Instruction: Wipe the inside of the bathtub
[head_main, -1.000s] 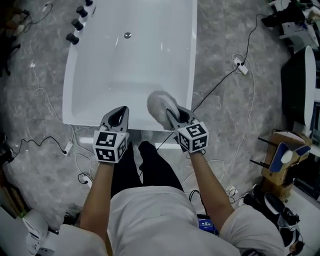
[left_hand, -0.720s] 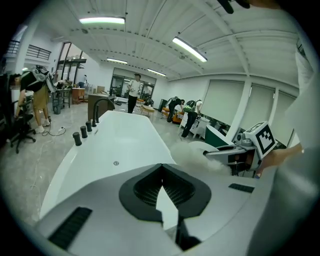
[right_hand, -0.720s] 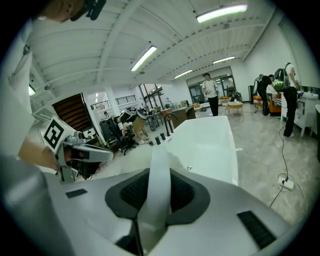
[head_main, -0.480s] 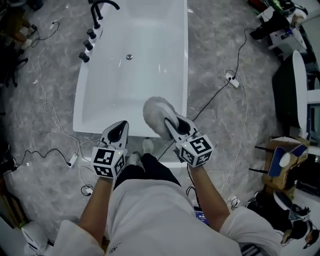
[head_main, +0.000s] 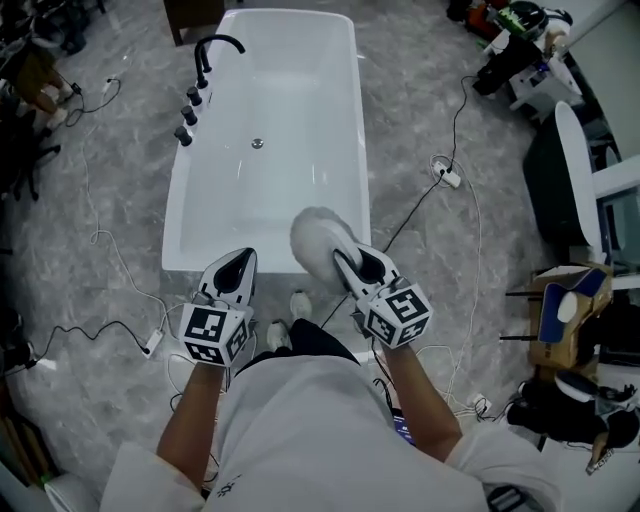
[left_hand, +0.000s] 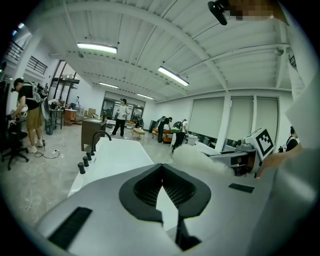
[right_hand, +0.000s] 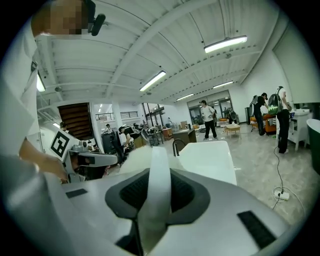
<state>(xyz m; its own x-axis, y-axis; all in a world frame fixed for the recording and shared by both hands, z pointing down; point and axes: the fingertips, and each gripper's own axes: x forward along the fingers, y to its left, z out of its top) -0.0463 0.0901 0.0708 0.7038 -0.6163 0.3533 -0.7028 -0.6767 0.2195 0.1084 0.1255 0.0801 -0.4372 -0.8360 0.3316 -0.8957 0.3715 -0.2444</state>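
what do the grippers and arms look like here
The left gripper and right gripper are grey tapering shells with black ribbed pads lining the jaws. At the back of each sits a cube, the left cube and the right cube, white with black square markers. The person wears a white short-sleeved shirt; the forearms are uncovered.

Head camera high overhead, facing steeply down on bathtub (head_main: 265, 140), left tool (head_main: 238, 262) and right tool (head_main: 350, 258) cameras close behind their jaws, facing level, all sharing the bathtub.
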